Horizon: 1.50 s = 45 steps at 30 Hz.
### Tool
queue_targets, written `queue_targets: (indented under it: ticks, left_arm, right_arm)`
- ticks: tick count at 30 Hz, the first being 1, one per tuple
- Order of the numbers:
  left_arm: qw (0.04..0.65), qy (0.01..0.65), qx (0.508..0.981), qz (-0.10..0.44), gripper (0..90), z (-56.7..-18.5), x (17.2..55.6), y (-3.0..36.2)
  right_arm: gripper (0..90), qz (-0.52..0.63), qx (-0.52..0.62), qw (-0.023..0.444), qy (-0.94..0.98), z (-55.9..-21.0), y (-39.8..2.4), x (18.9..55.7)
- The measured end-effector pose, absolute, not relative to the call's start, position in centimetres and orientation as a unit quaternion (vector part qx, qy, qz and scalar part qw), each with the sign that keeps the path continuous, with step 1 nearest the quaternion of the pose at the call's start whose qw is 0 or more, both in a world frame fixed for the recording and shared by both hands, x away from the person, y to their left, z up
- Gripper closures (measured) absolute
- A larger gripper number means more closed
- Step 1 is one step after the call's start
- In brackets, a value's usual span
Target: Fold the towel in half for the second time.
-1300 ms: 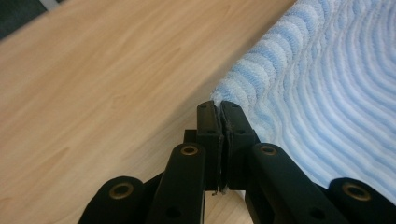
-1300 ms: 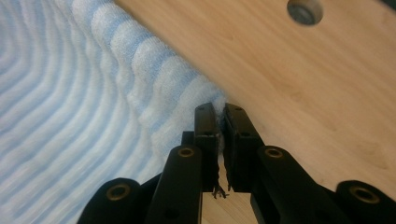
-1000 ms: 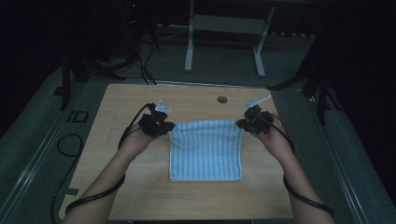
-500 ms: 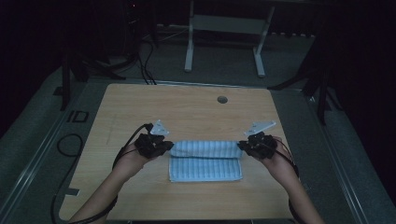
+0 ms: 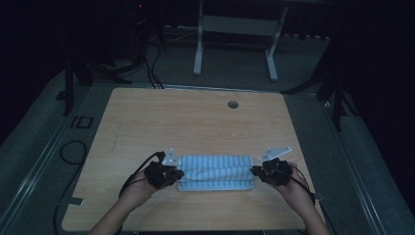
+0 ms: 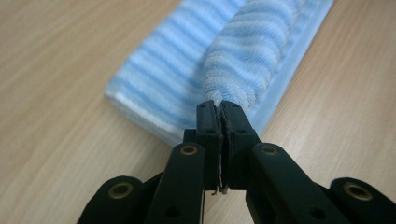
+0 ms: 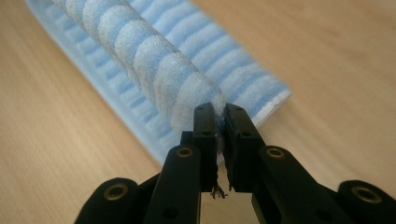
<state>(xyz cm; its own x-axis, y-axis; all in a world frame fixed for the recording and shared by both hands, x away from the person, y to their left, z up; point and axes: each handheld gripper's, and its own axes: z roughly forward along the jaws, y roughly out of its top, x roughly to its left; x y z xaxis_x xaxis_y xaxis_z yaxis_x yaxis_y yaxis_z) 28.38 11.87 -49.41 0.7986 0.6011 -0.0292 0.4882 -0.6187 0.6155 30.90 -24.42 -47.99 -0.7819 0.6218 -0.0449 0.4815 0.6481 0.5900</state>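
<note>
at the near edge of the table [image 5: 147, 122] the person's two forearms come in from the bottom of the high view, one hand on each tool. the left gripper [image 5: 169, 175] sits at the left end of a blue and white striped towel [image 5: 215, 172], and the right gripper [image 5: 259, 172] sits at its right end. in the left gripper view the two black jaws are pressed together on a corner of the towel [image 6: 243, 65], with a bit of cloth and thread showing in the slit between them. in the right gripper view the jaws are likewise clamped tight on the other corner of the towel [image 7: 154, 65], frayed threads hanging below the pads. the pinched edge runs as a raised, rounded ridge between the two tools, lying over the flat folded layer that rests on the wood. the towel lies across the near half of the table, long side left to right. farther off, near the far edge, there is a small round hole [image 5: 233, 104] in the tabletop, and beyond the table a white metal frame [image 5: 235, 39] stands on the dark floor.
</note>
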Motion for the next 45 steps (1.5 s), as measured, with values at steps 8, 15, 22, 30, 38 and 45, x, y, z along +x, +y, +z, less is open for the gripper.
queue_targets:
  ticks: [8, 15, 22, 30, 38, 45]
  left_arm:
    - [0.292, 0.299, 0.907, 0.048, 84.3, -52.4, 27.3, 11.7]
    - [0.295, 0.314, 0.898, 0.088, 53.0, -49.5, 27.5, 12.7]
    - [0.308, 0.316, 0.893, 0.087, 41.6, -49.4, 29.2, 11.5]
    - [0.265, 0.322, 0.906, 0.065, 28.5, -52.8, 30.7, 9.0]
    - [0.267, 0.326, 0.906, 0.044, 20.5, -53.7, 30.9, 9.8]
    - [0.266, 0.318, 0.909, 0.045, 20.5, -53.7, 31.9, 10.0]
  right_arm:
    - [73.9, 0.267, 0.308, 0.087, 0.909, -50.4, -24.4, 29.8]
    - [60.6, 0.287, 0.303, 0.107, 0.902, -47.7, -25.0, 28.9]
    - [75.1, 0.312, 0.295, 0.108, 0.897, -46.6, -23.0, 30.6]
    - [64.0, 0.278, 0.285, 0.095, 0.912, -50.9, -19.7, 31.8]
    - [46.9, 0.281, 0.315, 0.057, 0.905, -53.0, -22.6, 32.4]
    - [46.3, 0.275, 0.313, 0.057, 0.907, -53.1, -22.2, 33.1]
